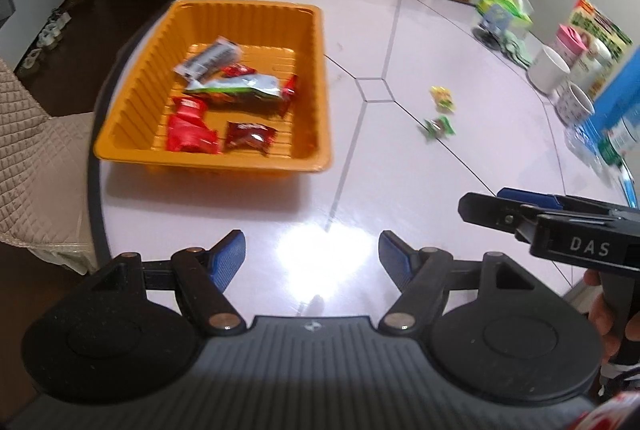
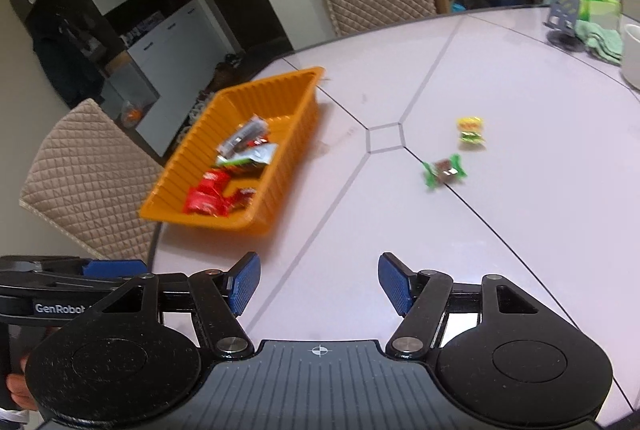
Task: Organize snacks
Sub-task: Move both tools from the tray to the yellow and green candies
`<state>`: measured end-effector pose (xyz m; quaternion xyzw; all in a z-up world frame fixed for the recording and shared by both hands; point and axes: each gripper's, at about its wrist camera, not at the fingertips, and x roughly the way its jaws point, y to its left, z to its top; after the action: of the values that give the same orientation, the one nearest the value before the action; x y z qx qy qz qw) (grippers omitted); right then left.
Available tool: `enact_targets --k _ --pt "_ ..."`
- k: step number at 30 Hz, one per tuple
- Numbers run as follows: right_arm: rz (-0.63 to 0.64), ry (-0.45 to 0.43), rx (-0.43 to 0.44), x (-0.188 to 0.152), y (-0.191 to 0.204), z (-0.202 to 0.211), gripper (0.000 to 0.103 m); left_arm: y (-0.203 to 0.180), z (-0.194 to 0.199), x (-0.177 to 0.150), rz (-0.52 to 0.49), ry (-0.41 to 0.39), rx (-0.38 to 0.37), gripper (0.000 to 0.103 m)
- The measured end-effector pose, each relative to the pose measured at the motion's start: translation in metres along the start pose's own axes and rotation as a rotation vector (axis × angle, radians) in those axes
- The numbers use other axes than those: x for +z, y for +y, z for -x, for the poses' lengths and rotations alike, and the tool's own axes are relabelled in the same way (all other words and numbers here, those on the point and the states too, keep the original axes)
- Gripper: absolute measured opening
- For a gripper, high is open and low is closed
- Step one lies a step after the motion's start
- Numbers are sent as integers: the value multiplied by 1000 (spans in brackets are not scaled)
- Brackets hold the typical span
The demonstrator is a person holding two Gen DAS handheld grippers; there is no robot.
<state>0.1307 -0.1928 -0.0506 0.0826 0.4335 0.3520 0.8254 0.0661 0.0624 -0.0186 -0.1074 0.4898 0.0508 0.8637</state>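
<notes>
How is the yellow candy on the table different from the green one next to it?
The yellow candy has a yellow top with green and red below; the green candy has green ends and a dark middle. The yellow one lies farther from the grippers, the green one nearer. Both are small wrapped snacks lying outside the orange tray.

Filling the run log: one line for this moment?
orange tray: holds snacks | green candy, yellow candy: on table | left gripper, right gripper: open, empty

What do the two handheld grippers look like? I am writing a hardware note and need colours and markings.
Both are matte black plastic. The left gripper and right gripper each have two round discs, black linkage bars with silver rivets, a ribbed grey centre plate, and fingers faced with textured blue pads. Seen from the side, the right one carries white "DAS" lettering, the left one "GenRobot". No cables show.
</notes>
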Motion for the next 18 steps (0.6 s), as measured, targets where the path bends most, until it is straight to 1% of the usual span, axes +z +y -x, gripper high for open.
enact_targets --k 3,9,18 --pt "4 4 -26 -8 -7 6 65 -12 -2 -3 -28 10 -13 71" --pt "-34 6 -59 -16 -22 16 65 -32 -8 -5 -79 22 -36 71" --pt "-106 -12 -151 -16 -52 24 65 -55 -23 6 -138 33 -76 71"
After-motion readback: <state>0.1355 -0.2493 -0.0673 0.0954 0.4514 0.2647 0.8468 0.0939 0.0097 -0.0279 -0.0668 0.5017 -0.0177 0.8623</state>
